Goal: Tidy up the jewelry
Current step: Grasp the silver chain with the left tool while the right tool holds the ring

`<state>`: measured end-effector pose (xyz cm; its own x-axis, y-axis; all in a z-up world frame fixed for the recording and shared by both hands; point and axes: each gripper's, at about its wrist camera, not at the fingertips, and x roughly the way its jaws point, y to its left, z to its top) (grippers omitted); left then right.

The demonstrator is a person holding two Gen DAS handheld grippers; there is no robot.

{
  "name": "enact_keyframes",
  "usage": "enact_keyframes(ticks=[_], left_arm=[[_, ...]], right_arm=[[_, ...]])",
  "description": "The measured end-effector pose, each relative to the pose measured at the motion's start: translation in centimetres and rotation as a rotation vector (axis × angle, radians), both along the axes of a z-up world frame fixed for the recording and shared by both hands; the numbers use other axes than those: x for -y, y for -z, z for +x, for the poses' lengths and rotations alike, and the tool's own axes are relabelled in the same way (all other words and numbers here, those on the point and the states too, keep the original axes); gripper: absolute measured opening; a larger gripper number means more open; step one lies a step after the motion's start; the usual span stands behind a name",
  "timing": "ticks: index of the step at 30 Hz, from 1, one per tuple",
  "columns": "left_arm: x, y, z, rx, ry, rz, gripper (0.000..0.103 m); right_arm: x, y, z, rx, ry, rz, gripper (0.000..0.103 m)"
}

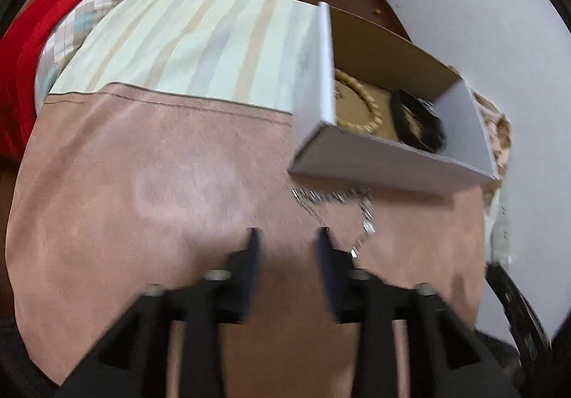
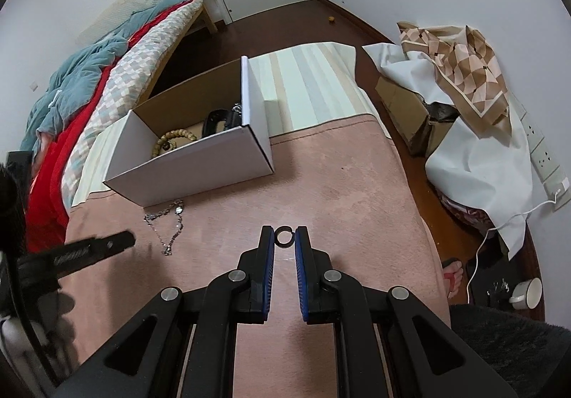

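Note:
A white cardboard box (image 1: 392,159) (image 2: 200,162) stands open on the pink cloth (image 2: 321,184). Inside it lie a wooden bead bracelet (image 1: 371,109) (image 2: 171,140) and a black bangle (image 1: 417,123) (image 2: 216,121). A silver chain necklace (image 1: 342,208) (image 2: 171,223) lies on the cloth just in front of the box. My left gripper (image 1: 287,241) is open and empty, just short of the necklace; it also shows in the right wrist view (image 2: 117,242). My right gripper (image 2: 284,237) is shut on a small dark ring (image 2: 284,243) held at its fingertips.
A striped cloth (image 2: 310,84) lies beyond the pink one. A bed with red and blue bedding (image 2: 89,87) runs along the left. Draped boxes (image 2: 446,105), a cable, a sandal and a cup (image 2: 528,292) sit on the floor at right.

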<state>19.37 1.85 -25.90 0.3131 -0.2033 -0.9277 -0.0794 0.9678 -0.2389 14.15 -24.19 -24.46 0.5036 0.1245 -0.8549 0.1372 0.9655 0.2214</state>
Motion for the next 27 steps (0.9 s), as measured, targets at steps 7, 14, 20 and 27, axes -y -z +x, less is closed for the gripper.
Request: enact_keyframes(ticks=[7,14,20,27], left_arm=[[3.6,0.8,1.3,0.068,0.089,0.202,0.052],[6.6,0.6,0.3,0.169,0.241,0.252,0.004],[5.6,0.3,-0.8,0.142,0.222,0.238,0.004],[1.7,-2.4,-3.0,0.164,0.157,0.178,0.003]], right_arm=[[1.0,0.9,0.5,-0.019,0.025,-0.002,0.012],[1.5,1.7,0.9,-0.042,0.036,-0.007,0.012],[1.6,1.4,0.7,-0.033,0.036,0.000,0.012],[1.3,-0.2,0.2,0.001,0.019,0.011,0.012]])
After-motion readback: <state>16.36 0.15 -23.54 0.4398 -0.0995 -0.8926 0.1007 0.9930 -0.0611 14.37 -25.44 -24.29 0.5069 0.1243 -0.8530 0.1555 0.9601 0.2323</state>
